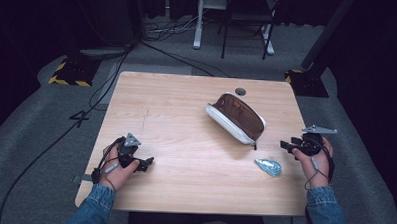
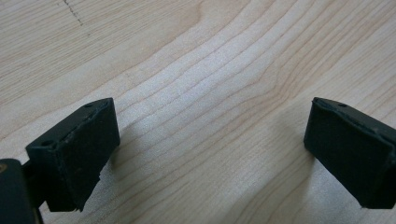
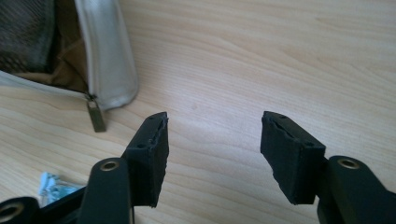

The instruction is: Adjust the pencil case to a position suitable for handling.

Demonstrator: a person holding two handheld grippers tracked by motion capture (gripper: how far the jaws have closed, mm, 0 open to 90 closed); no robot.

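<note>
An unzipped white pouch (image 1: 236, 118) with a brown lining lies right of the table's middle; its end (image 3: 109, 65) and zipper pull (image 3: 95, 115) fill the upper left of the right gripper view. A small light-blue packet (image 1: 268, 167) lies flat near the front right, and a corner of the packet (image 3: 53, 185) peeks in at the lower left. My right gripper (image 1: 287, 144) hovers at the table's right edge, open, with bare wood between its jaws (image 3: 214, 154). My left gripper (image 1: 147, 163) rests low at the front left, open wide over bare wood (image 2: 210, 144).
The wooden table (image 1: 176, 121) has a round cable hole (image 1: 240, 91) at its far edge. Beyond it, on grey carpet, stand a desk leg (image 1: 198, 27), a dark chair (image 1: 247, 18) and loose cables (image 1: 107, 79).
</note>
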